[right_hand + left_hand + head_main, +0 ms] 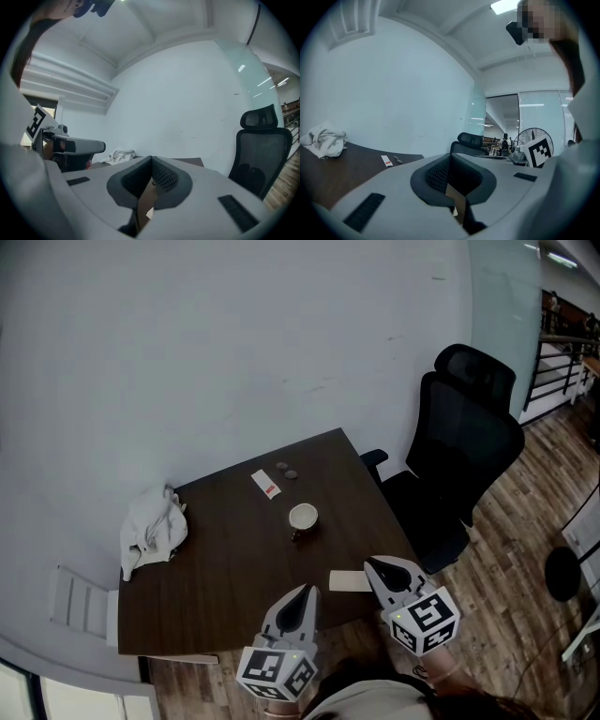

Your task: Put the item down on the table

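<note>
Against a pale wall (234, 343), a dark wooden table (220, 582) is filling the middle of the head view. The beige card (345, 581) is lying flat on that table, close to its front edge, at the lower centre of the frame.

The right gripper (368, 564) is hovering at the card's right end with its tips overlapping it in the picture; whether they are touching it cannot be told. Its own view is showing the two jaws pressed together, with nothing seen clamped between the pads. The left gripper (307, 589) is hanging just left of the card, over the table's front edge, and its jaws are likewise meeting tip to tip with nothing between them.

Above the card, near the table's middle, a small white cup (303, 517) is standing. Further up, toward the far edge, a white packet with a red mark (265, 484) is lying beside two small dark round pieces (286, 470). A crumpled white cloth (153, 531) is sitting at the table's left edge. A black office chair (469, 442) is standing on the wooden floor (530, 521) right of the table.
</note>
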`<move>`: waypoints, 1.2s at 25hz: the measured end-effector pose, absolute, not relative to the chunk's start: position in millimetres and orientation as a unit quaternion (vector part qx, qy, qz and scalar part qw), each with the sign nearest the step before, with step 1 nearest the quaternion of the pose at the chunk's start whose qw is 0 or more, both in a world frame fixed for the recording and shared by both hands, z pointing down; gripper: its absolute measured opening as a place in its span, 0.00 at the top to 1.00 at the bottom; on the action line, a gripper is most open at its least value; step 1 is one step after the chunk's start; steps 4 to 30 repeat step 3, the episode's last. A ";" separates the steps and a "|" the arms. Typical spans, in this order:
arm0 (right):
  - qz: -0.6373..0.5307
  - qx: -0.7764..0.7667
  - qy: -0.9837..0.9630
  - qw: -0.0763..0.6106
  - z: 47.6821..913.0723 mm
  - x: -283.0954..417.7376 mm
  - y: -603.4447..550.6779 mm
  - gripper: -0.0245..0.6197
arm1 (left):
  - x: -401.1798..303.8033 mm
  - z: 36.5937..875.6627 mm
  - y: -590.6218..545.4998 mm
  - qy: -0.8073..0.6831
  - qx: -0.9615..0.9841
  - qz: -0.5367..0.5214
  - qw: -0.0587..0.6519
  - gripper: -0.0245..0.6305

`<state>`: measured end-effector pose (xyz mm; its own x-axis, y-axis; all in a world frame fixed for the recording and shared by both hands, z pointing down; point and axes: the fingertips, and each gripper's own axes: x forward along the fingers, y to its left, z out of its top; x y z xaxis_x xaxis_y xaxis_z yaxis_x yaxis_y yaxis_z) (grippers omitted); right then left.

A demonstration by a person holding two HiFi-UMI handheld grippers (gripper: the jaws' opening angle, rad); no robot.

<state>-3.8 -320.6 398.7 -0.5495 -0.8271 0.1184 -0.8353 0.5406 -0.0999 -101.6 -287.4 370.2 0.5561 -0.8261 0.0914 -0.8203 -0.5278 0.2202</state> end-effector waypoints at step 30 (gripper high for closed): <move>0.072 0.477 -0.876 0.029 400.1 -1.3 -323.4 0.95 | -97.8 371.6 -288.5 -0.467 0.877 -0.009 0.118 0.93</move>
